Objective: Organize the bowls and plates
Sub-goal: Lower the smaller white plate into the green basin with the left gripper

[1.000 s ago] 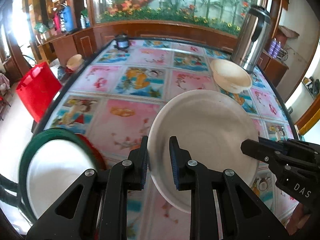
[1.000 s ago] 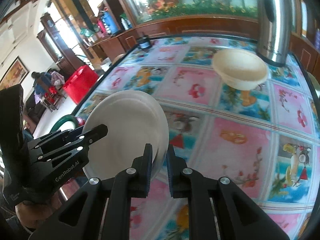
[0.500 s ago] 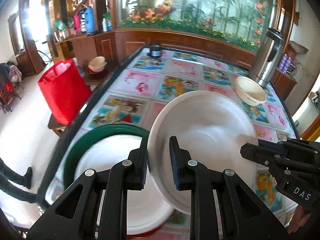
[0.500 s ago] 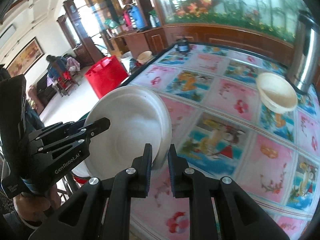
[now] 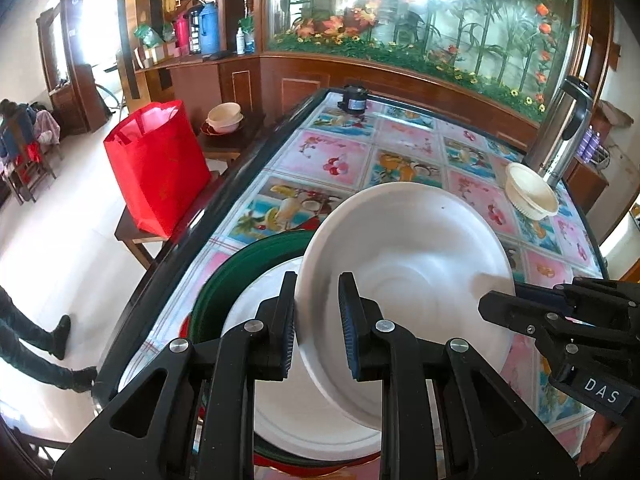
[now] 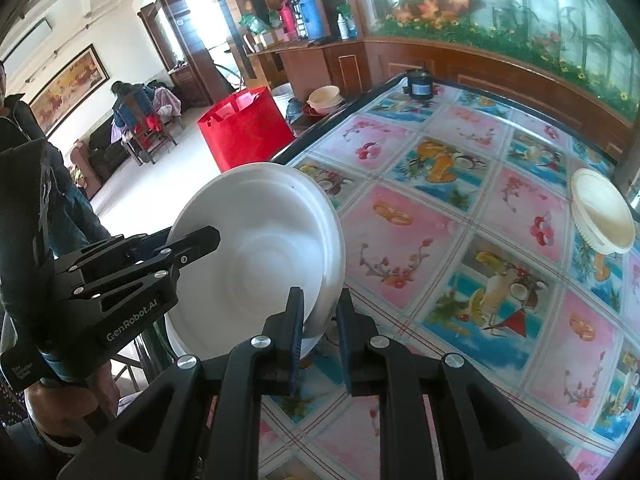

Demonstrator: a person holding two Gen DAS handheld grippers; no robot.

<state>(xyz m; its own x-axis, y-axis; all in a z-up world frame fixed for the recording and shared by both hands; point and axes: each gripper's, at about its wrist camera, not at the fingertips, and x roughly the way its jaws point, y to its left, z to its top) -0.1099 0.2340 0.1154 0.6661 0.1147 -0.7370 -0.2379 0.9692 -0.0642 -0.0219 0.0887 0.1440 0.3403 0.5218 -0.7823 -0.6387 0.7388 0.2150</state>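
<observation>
While lifted: white plate (image 5: pixel 404 264) pinched at opposite rims by left gripper (image 5: pixel 318 334) and right gripper (image 6: pixel 320 338) jaws.
Changed since earlier: raised from desk (image 6: pixel 460 208), now over stacked plate (image 5: pixel 276 420) in green tray (image 5: pixel 248 264).
Beyond jaws: bowl (image 6: pixel 602 212).
Hidden: stack's red base, mostly.

1. Left tool (image 5: pixel 317 322) has its jaws closed near-parallel on a white plate's (image 5: pixel 408 264) rim.
2. Right tool (image 6: pixel 320 330) clamps the opposite rim (each tool shows in the other's view).
</observation>
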